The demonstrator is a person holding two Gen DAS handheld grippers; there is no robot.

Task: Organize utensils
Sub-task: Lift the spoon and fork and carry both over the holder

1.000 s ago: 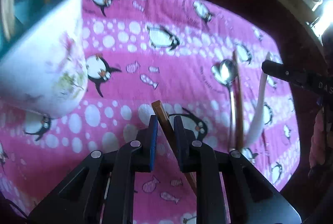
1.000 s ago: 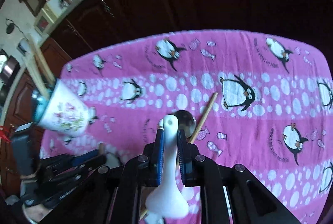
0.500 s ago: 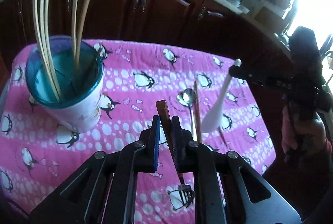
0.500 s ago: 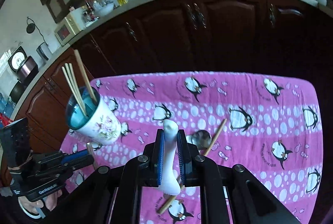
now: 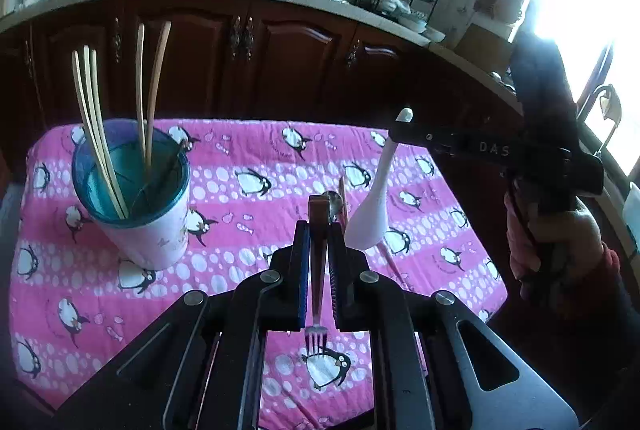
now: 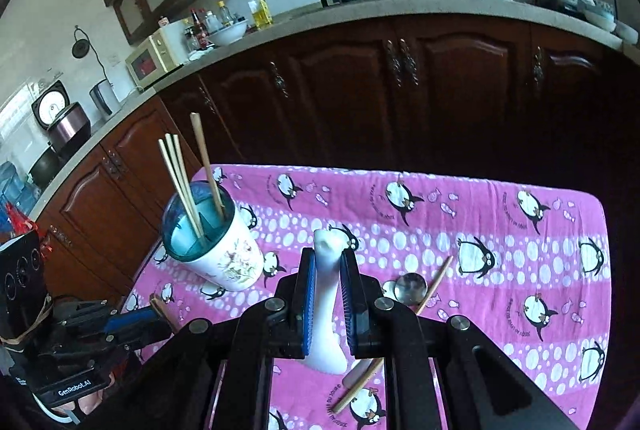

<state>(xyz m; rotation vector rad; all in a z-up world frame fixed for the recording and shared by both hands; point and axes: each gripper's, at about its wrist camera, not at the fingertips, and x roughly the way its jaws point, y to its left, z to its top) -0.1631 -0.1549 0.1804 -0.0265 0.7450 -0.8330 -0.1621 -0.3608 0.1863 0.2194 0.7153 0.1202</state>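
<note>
Two hand-held grippers are hanging above the pink penguin-print cloth [image 5: 240,270] on the worktop: the left hand-held gripper [image 5: 319,254] is pinching a brown-handled metal fork [image 5: 318,270], tines down. The right hand-held gripper [image 6: 324,294] is clamping a white ceramic spoon [image 6: 326,310]. Farther off, a white floral cup with a teal rim [image 6: 218,250] is holding wooden chopsticks [image 6: 184,186], well apart from a steel spoon [image 6: 409,288] lying touching a loose wooden chopstick [image 6: 434,286].

both claws, left claw [image 5: 319,250] with fork [image 5: 318,270], right claw [image 6: 324,282] with white spoon [image 6: 326,310], now higher above tablecloth [image 5: 240,190]
</note>
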